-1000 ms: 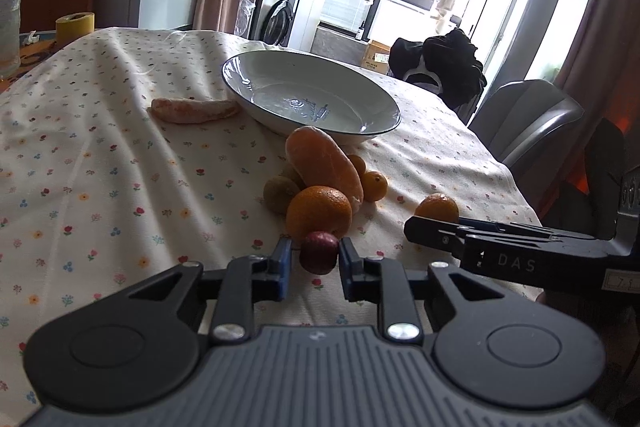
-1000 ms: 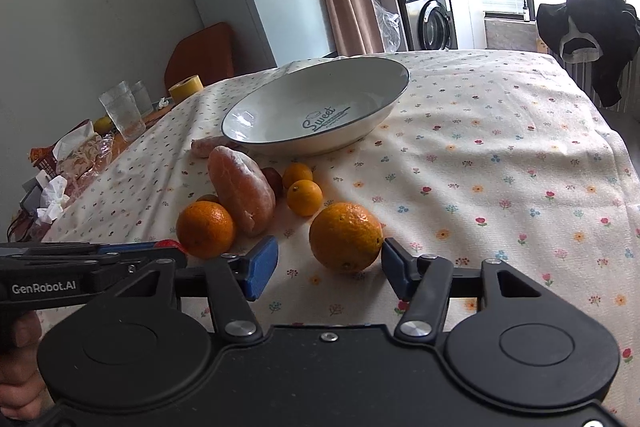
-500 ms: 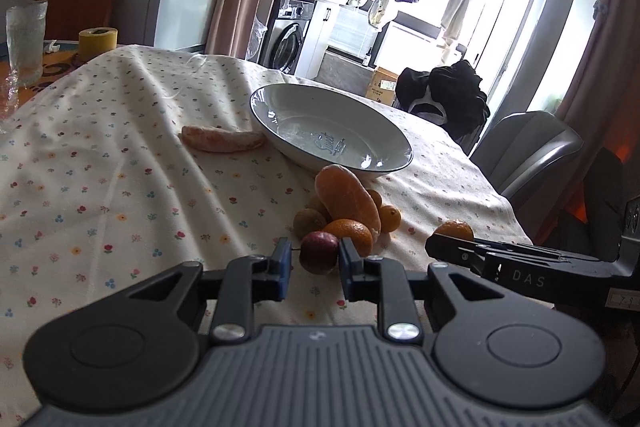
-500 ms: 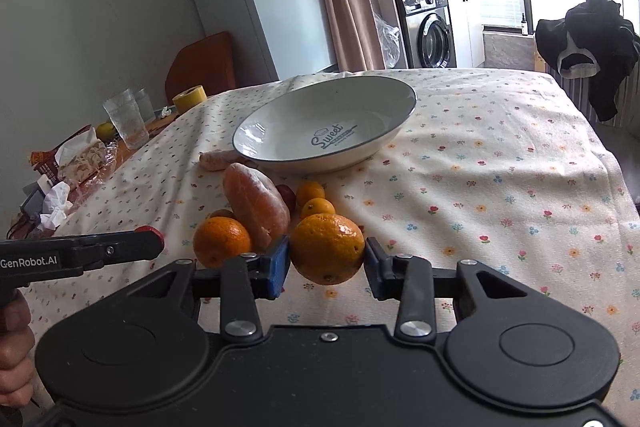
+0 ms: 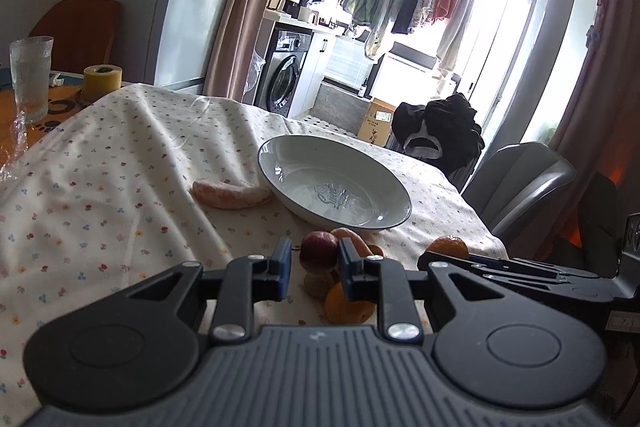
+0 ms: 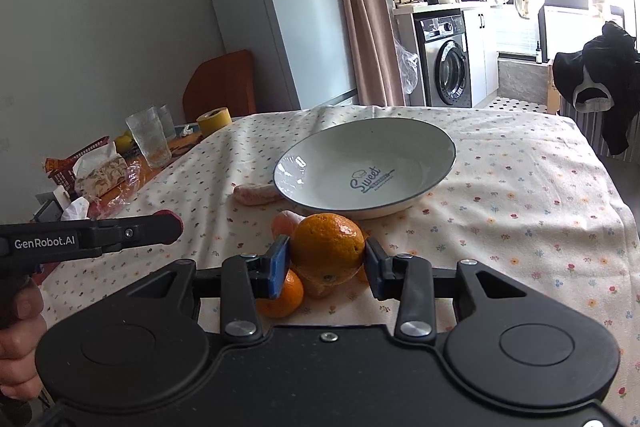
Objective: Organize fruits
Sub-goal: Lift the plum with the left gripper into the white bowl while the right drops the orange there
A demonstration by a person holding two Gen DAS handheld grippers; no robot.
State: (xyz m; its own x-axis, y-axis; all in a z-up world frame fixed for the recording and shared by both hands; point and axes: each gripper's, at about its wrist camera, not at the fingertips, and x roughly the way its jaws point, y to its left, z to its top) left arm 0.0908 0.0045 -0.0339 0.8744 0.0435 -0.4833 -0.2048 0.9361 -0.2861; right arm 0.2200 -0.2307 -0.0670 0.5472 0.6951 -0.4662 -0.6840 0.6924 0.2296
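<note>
My left gripper (image 5: 314,259) is shut on a small dark red fruit (image 5: 319,251), held above the table just short of the white bowl (image 5: 334,183). My right gripper (image 6: 326,259) is shut on a large orange (image 6: 328,247), also lifted, in front of the same bowl (image 6: 366,167), which has nothing in it. Below the held fruits lie more oranges (image 6: 280,297) (image 5: 346,305), a kiwi-like brown fruit (image 5: 318,285) and a long orange-pink fruit (image 6: 286,221). Another long pinkish fruit (image 5: 230,194) lies left of the bowl.
A flowered cloth (image 6: 520,195) covers the table. At the far left stand glasses (image 6: 146,137), a yellow tape roll (image 6: 213,119) and a tissue pack (image 6: 102,173). A grey chair (image 5: 520,183) and a dark garment (image 5: 438,135) are past the right edge.
Both grippers have risen from the table with their fruits and moved toward the bowl. The right gripper closed on the large orange about half a second ago.
</note>
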